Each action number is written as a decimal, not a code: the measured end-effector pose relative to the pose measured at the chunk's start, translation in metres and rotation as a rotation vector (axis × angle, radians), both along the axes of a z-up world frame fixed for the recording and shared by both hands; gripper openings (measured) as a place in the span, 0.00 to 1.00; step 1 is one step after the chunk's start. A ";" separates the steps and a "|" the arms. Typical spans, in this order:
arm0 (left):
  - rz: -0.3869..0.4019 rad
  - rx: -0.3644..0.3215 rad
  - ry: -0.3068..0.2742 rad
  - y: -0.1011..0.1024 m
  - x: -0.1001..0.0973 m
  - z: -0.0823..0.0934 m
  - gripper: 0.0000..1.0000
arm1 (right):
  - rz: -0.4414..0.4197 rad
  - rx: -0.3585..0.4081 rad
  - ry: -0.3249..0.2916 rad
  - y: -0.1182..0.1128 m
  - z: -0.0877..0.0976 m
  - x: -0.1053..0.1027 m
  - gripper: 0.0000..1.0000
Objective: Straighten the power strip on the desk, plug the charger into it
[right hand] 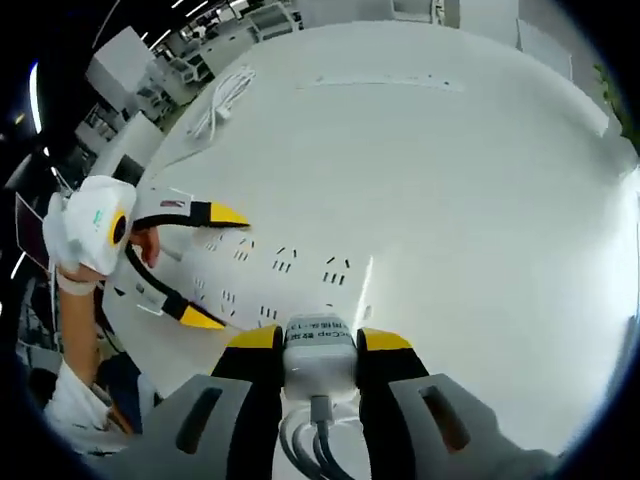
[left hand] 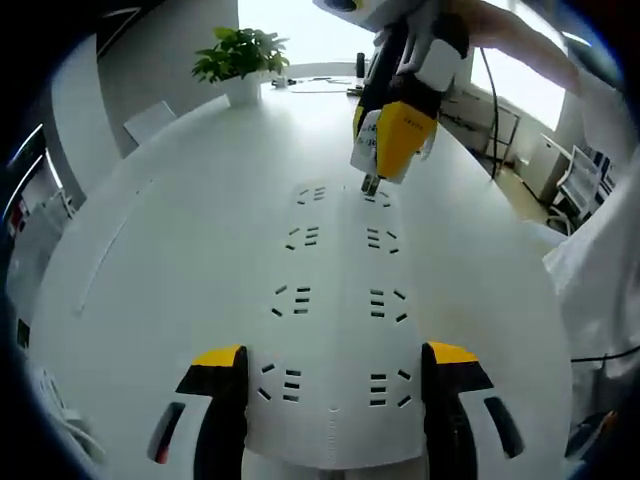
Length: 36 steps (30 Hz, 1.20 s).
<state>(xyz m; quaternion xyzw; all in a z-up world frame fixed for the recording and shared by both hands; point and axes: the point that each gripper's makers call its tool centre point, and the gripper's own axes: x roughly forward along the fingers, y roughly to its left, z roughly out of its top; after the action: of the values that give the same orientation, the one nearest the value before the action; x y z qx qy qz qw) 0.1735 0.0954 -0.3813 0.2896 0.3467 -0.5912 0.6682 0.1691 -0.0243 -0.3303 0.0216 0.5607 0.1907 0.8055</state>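
A white power strip (left hand: pixel 335 265) with two rows of sockets lies flat on the white desk (left hand: pixel 170 250). My left gripper (left hand: pixel 335 365) has a yellow-tipped jaw on each side of the strip's near end and is shut on it. From the right gripper view the left gripper (right hand: pixel 210 267) straddles that same end of the power strip (right hand: pixel 290 268). My right gripper (right hand: pixel 320 340) is shut on a white charger (right hand: pixel 320 352), whose cable hangs down between the jaws. In the left gripper view the right gripper (left hand: pixel 385 150) holds the charger (left hand: pixel 368 165) tilted, prongs down at a far socket.
A potted plant (left hand: pixel 240 55) stands at the desk's far edge. A coiled white cable (right hand: pixel 222 100) lies on the desk past the strip. A person's hand (right hand: pixel 140 245) holds the left gripper. Office furniture stands beyond the desk's edges.
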 end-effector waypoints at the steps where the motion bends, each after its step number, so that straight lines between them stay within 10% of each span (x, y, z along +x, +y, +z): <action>1: 0.000 0.000 0.000 0.000 0.000 0.000 0.71 | -0.002 -0.002 0.003 0.000 0.000 -0.001 0.28; 24: 0.002 0.013 0.002 -0.001 -0.001 -0.001 0.71 | -0.131 -0.069 0.105 -0.001 -0.010 -0.015 0.28; 36: 0.007 0.011 0.002 -0.001 -0.002 -0.001 0.71 | -0.097 -0.124 -0.046 0.002 -0.003 -0.006 0.28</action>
<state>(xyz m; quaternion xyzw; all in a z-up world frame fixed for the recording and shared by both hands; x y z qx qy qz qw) 0.1717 0.0948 -0.3820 0.2914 0.3515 -0.5872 0.6684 0.1629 -0.0221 -0.3331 -0.0055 0.5511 0.1170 0.8261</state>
